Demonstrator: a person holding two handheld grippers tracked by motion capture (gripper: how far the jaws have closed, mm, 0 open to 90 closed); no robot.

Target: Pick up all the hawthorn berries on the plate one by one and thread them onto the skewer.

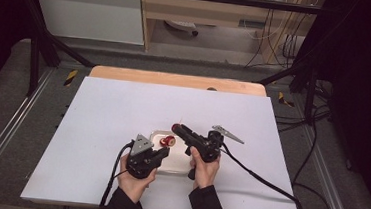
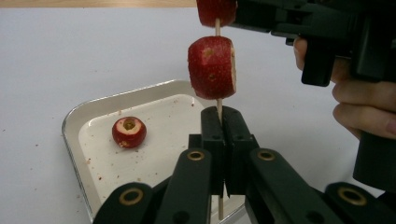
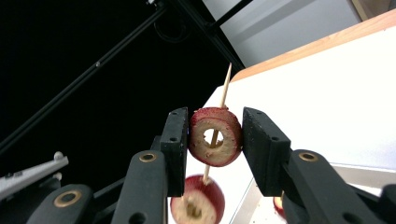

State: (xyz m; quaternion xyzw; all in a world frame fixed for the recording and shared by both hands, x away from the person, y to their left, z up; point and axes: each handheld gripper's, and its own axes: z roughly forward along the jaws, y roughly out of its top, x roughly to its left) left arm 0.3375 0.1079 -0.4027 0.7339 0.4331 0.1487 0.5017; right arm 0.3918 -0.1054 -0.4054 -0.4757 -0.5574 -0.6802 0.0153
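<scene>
Skewer [image 2: 218,106] standing near vertical above tray [image 2: 74,122]; my left gripper [image 2: 223,122] clenching its lower end. My right gripper [image 3: 214,140] grasping top fruit ring [image 3: 215,136], skewer passing through its hole. Second piece [image 2: 211,67] sitting directly below on same axis. Judging next slide running down along skewer. Third piece [image 2: 129,132] lying in tray on desk [image 1: 102,113].

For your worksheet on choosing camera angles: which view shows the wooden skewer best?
The left gripper view: the skewer stands upright, clamped in the left hand-held gripper, a fruit slice threaded on it. The right gripper view shows its tip through a held slice. The high view shows a faint sliver.
</scene>
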